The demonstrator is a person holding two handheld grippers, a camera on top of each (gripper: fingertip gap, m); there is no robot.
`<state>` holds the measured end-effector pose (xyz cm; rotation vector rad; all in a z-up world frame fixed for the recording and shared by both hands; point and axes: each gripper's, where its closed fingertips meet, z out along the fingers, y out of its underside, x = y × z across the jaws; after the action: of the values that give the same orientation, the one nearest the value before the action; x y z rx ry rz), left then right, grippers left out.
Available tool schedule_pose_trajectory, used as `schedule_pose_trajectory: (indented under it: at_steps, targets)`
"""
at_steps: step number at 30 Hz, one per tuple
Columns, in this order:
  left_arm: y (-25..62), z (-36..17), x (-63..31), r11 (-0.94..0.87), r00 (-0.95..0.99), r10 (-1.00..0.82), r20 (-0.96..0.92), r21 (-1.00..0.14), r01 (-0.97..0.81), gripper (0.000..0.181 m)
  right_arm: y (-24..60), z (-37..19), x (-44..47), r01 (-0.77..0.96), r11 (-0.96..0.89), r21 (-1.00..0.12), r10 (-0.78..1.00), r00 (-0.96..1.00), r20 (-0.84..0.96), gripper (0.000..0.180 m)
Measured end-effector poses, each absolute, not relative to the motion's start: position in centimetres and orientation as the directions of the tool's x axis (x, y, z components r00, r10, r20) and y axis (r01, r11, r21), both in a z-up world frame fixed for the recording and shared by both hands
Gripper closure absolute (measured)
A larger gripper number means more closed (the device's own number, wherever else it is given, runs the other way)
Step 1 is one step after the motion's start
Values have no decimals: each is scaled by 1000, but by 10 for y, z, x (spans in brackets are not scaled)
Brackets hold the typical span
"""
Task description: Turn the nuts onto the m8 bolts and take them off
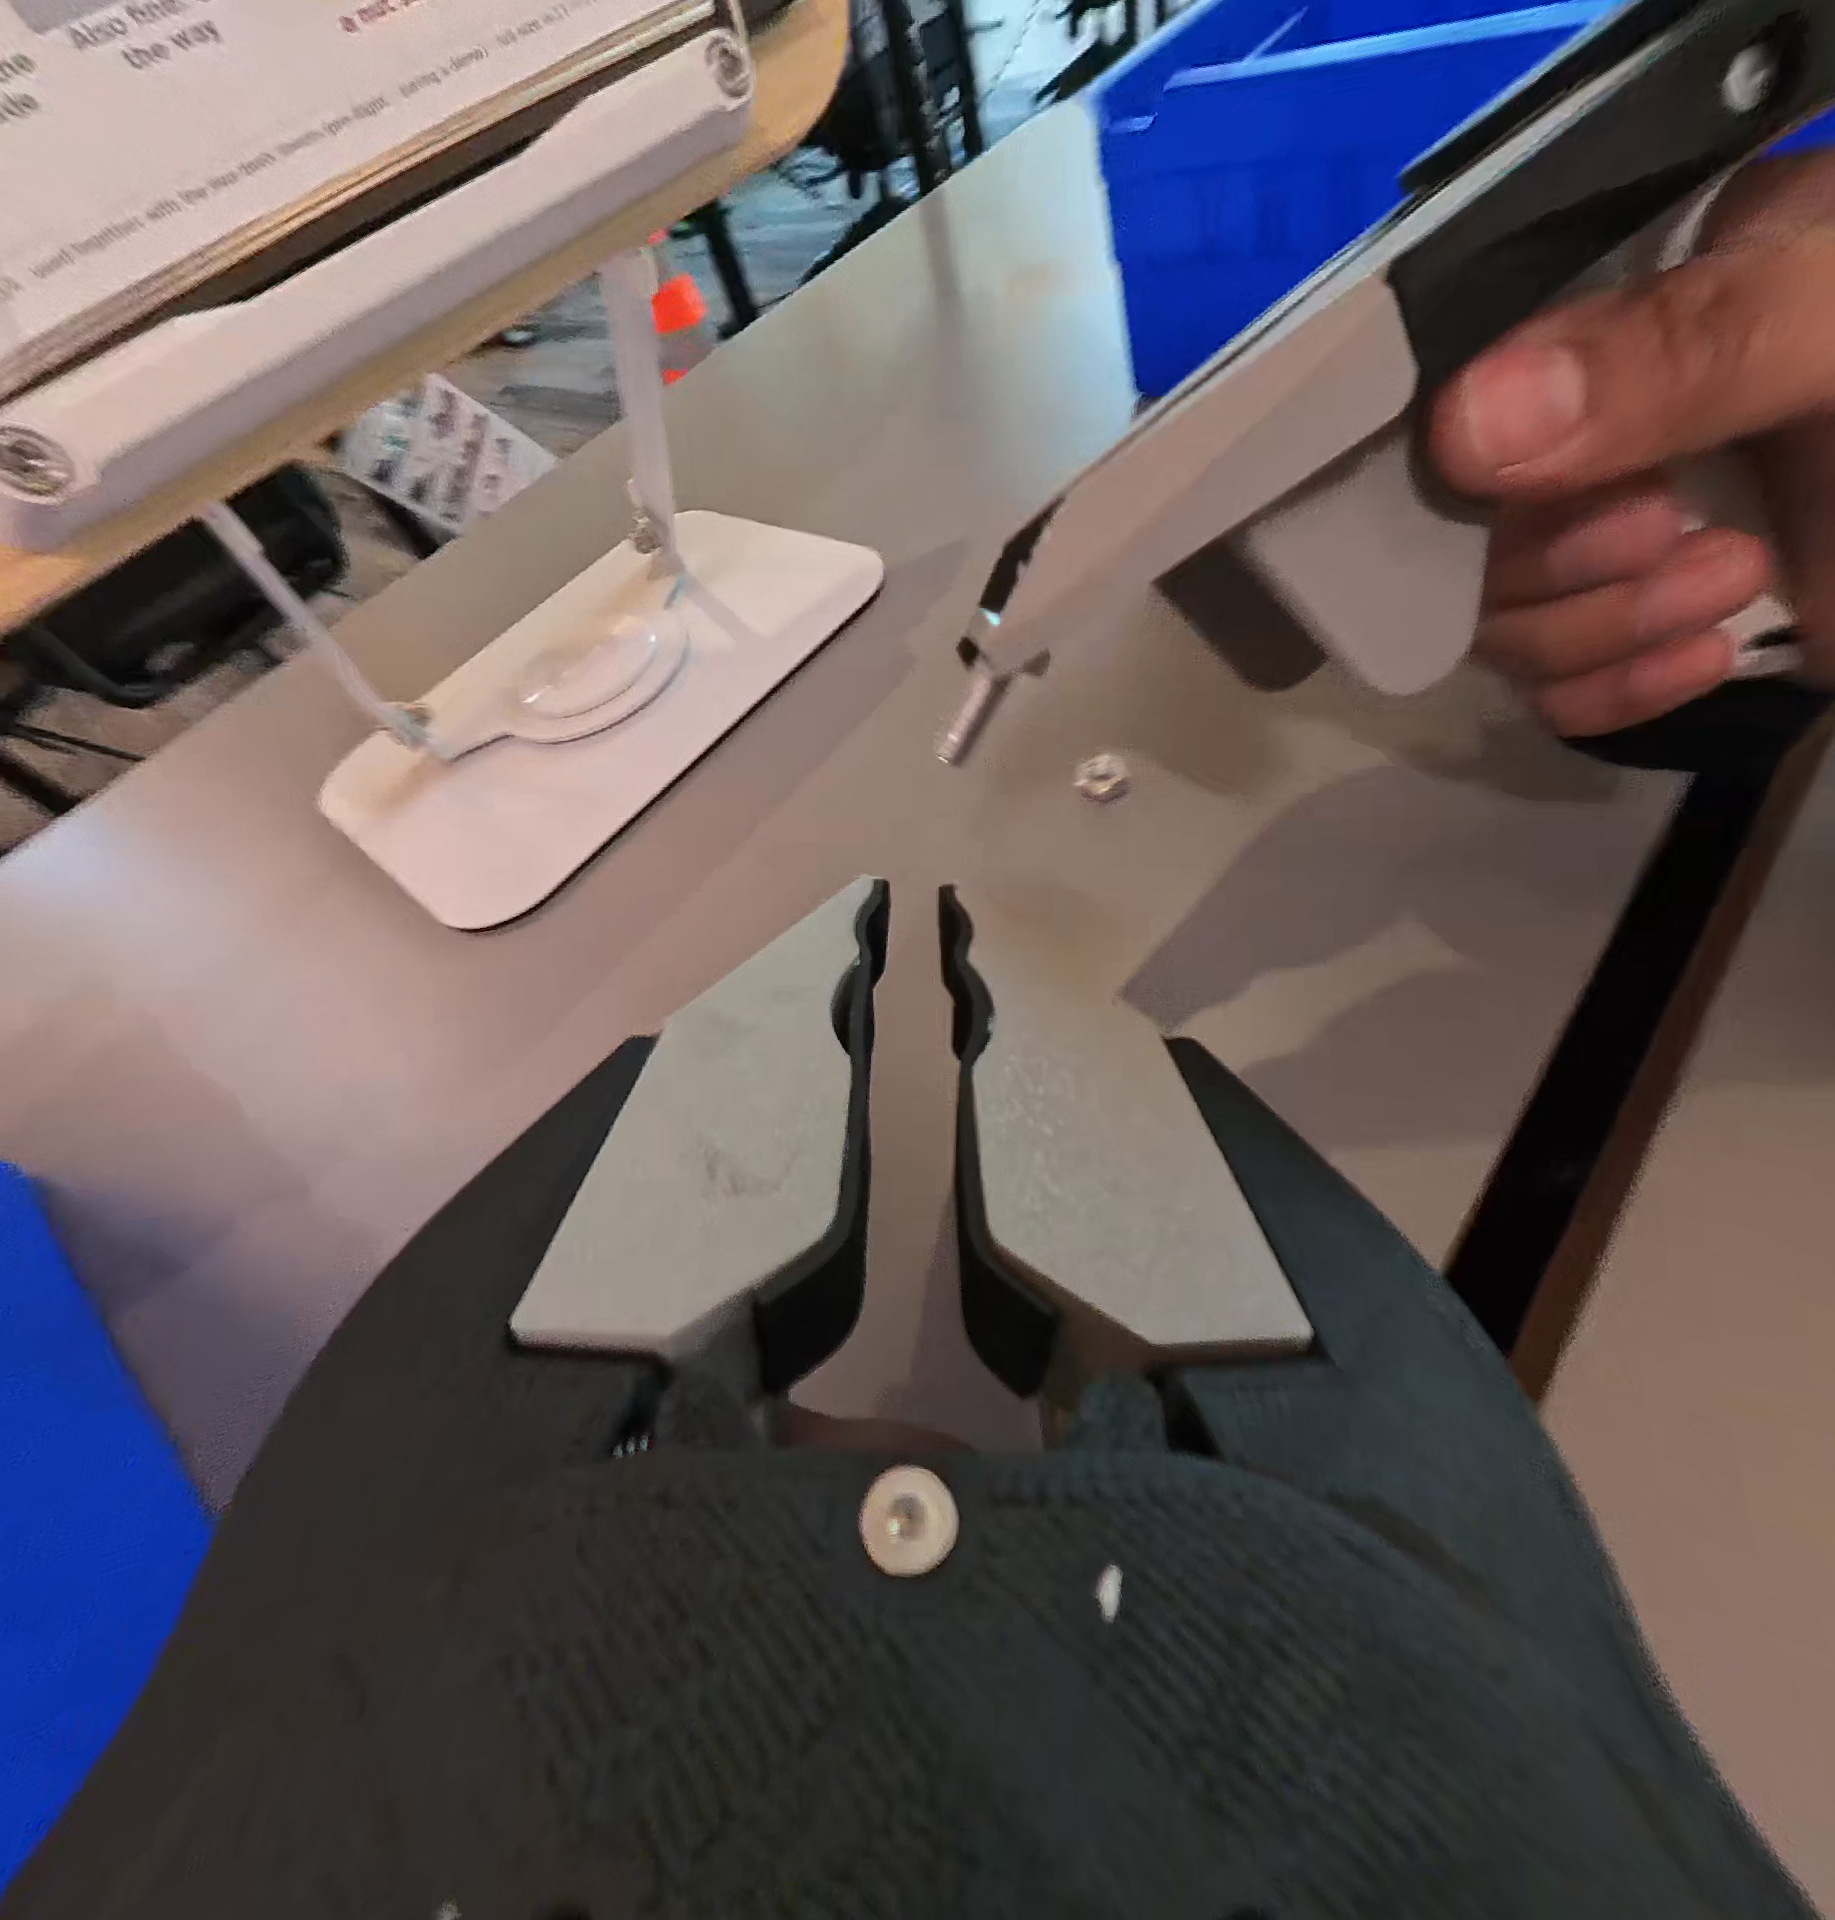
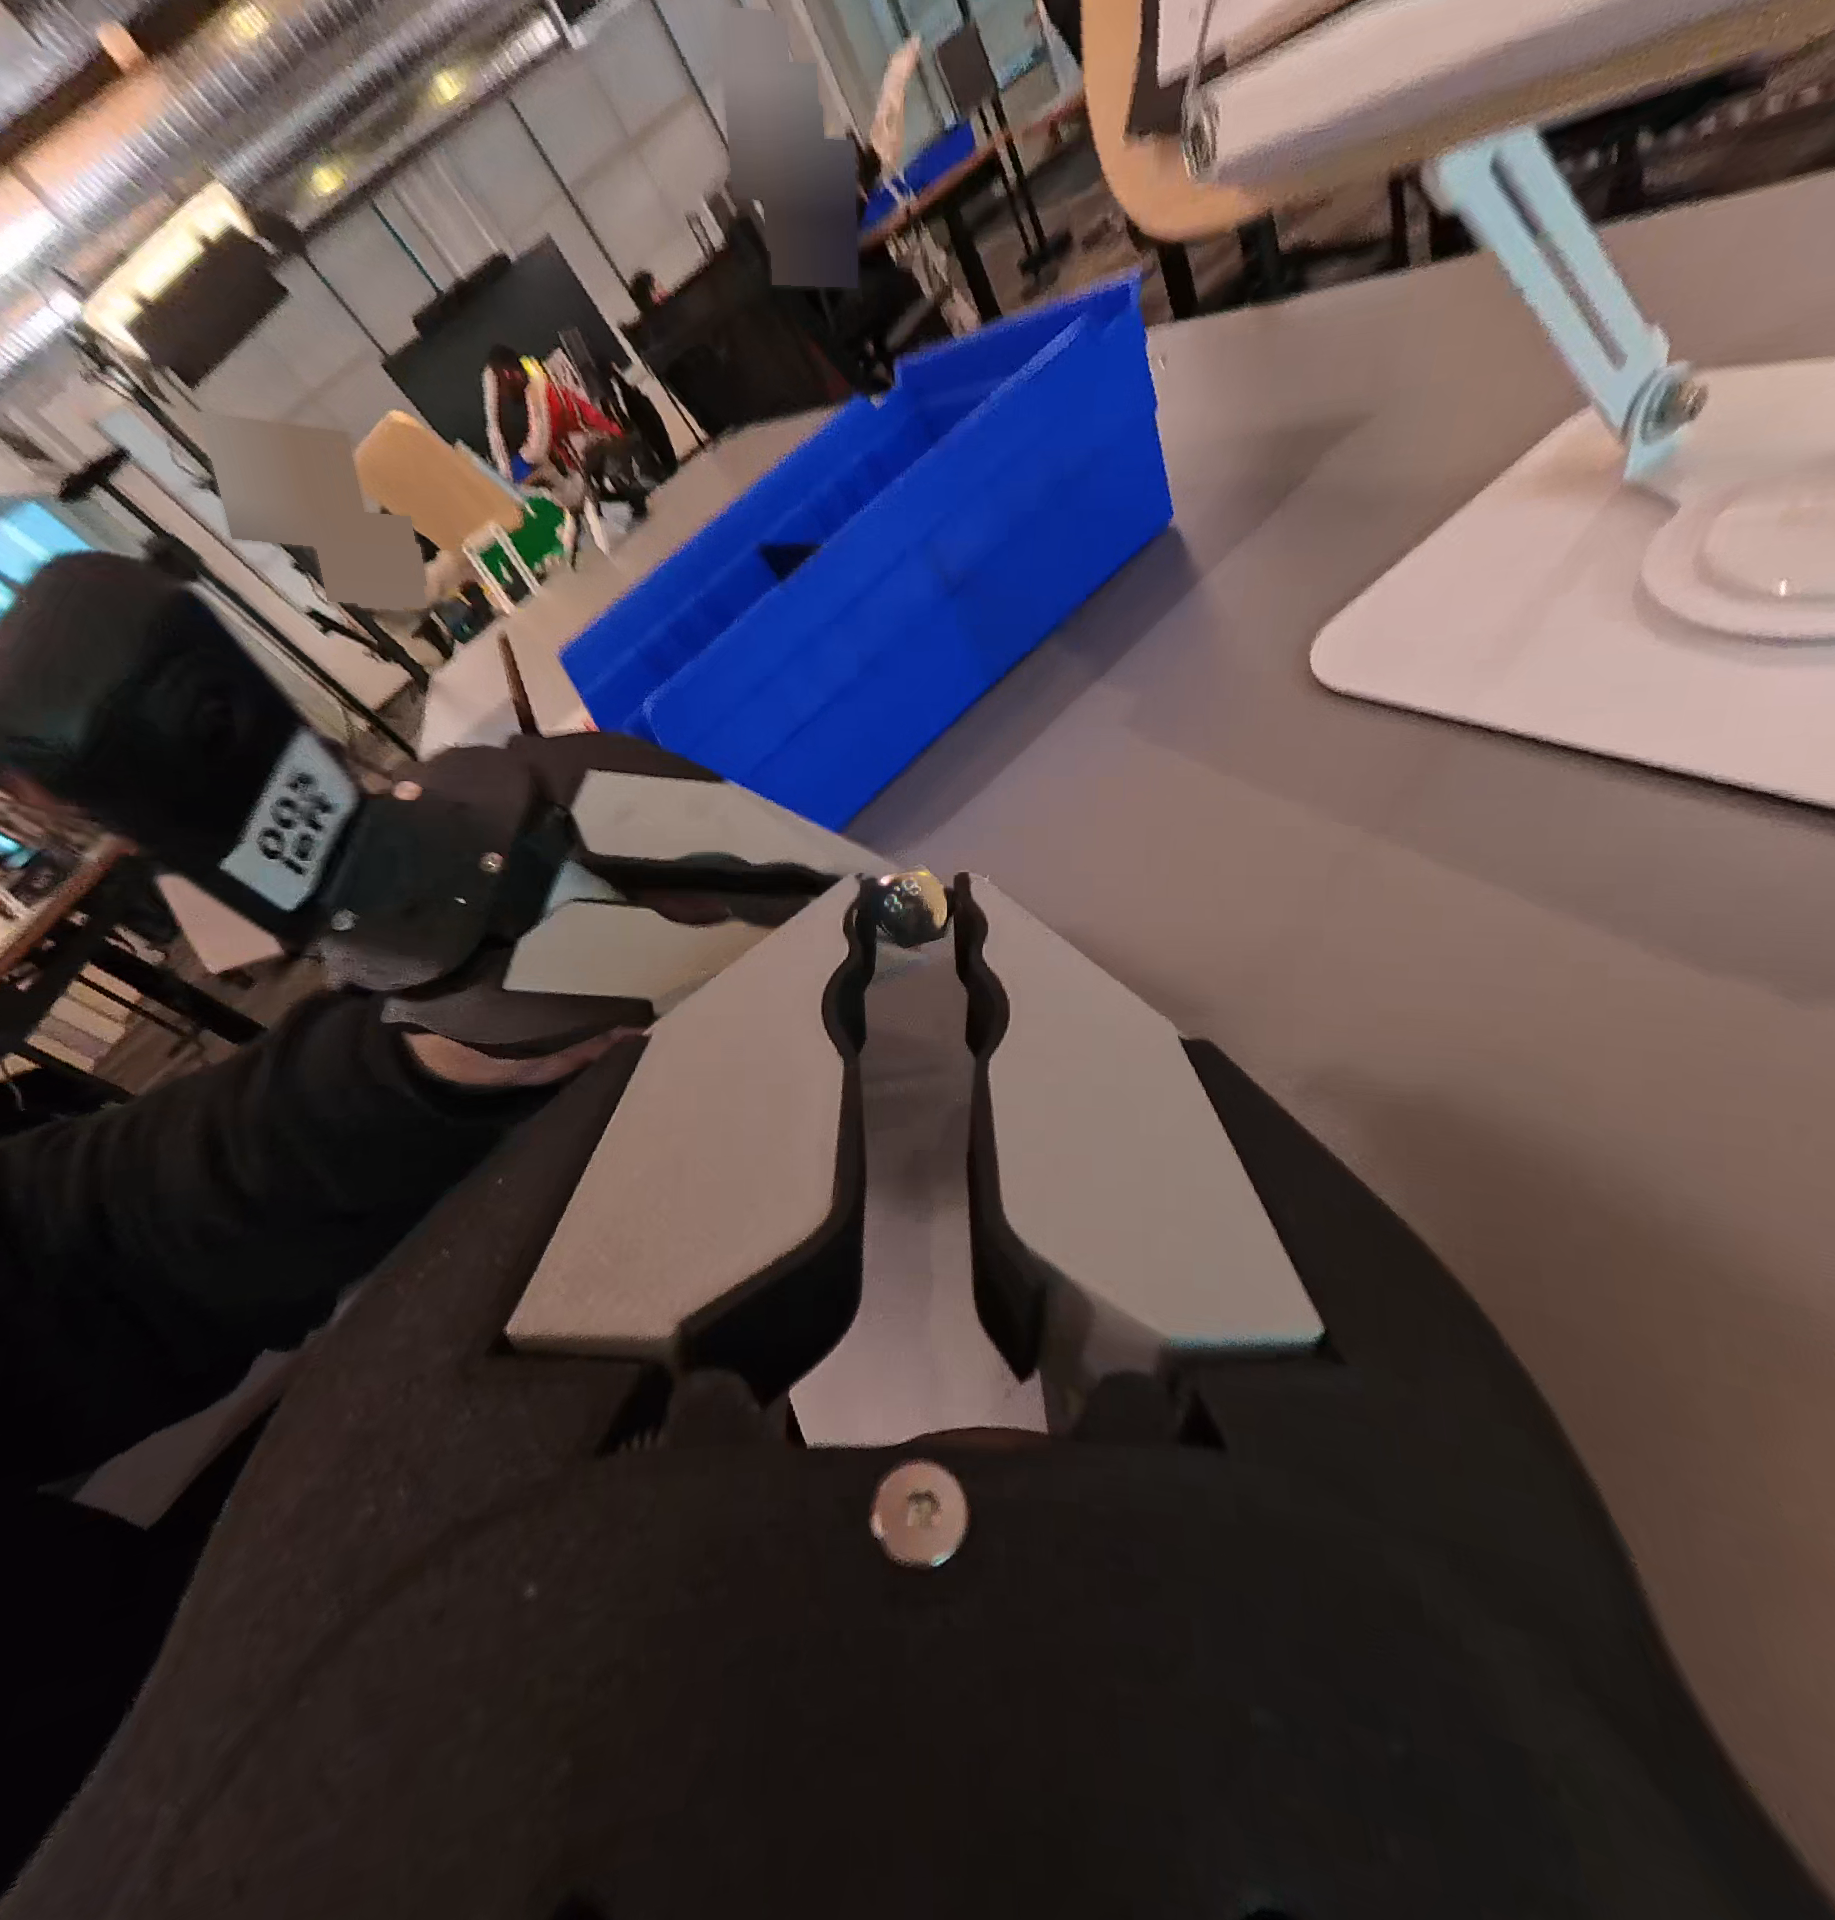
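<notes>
My right gripper (image 2: pixel 908 904) is shut on the head of a steel bolt (image 2: pixel 908 906). In the left wrist view it (image 1: pixel 996 649) comes in from the upper right, held by a hand, with the bolt (image 1: pixel 963 717) just above the grey table (image 1: pixel 269 987) and its threaded shank pointing down-left. A small hex nut (image 1: pixel 1100 774) lies flat on the table just right of the bolt, apart from it. My left gripper (image 1: pixel 913 894) hovers a short way in front of both, its fingers slightly apart with nothing between them. It also shows in the right wrist view (image 2: pixel 788 883).
A white stand with a flat base (image 1: pixel 601 717) holds a printed board (image 1: pixel 321 208) at the left. A blue bin (image 1: pixel 1256 187) stands at the back, also in the right wrist view (image 2: pixel 892 582). The table's dark edge (image 1: pixel 1619 987) runs close on the right. A blue object (image 1: pixel 40 1455) is at lower left. Tip to tip, the grippers are about 4 centimetres apart. The small hex nut (image 1: pixel 1100 774) is about 11 centimetres from both grippers' fingertips.
</notes>
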<state>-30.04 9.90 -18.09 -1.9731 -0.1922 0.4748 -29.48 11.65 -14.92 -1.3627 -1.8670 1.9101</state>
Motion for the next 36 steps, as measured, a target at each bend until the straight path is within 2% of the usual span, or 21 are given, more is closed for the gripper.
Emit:
schedule_pose_trajectory:
  at_steps: [5, 10, 18, 36]
  targets:
    - [110, -159, -273, -219, 979, 192, 75, -969, 117, 168, 110, -122, -288, 395, -302, -867, 569, -655, -497, 168]
    - [103, -126, -268, 2, 943, 47, 328, -944, 329, 169, 100, -101, -276, 378, -376, -846, 435, -734, -521, 168]
    - [93, -97, -258, 152, 903, -148, 404, -892, 425, 178, 92, -87, -265, 356, -415, -837, 342, -792, -506, 169]
    - [85, -87, -266, 237, 853, -202, 480, -822, 519, 181, 83, -92, -264, 346, -431, -833, 334, -796, -504, 169]
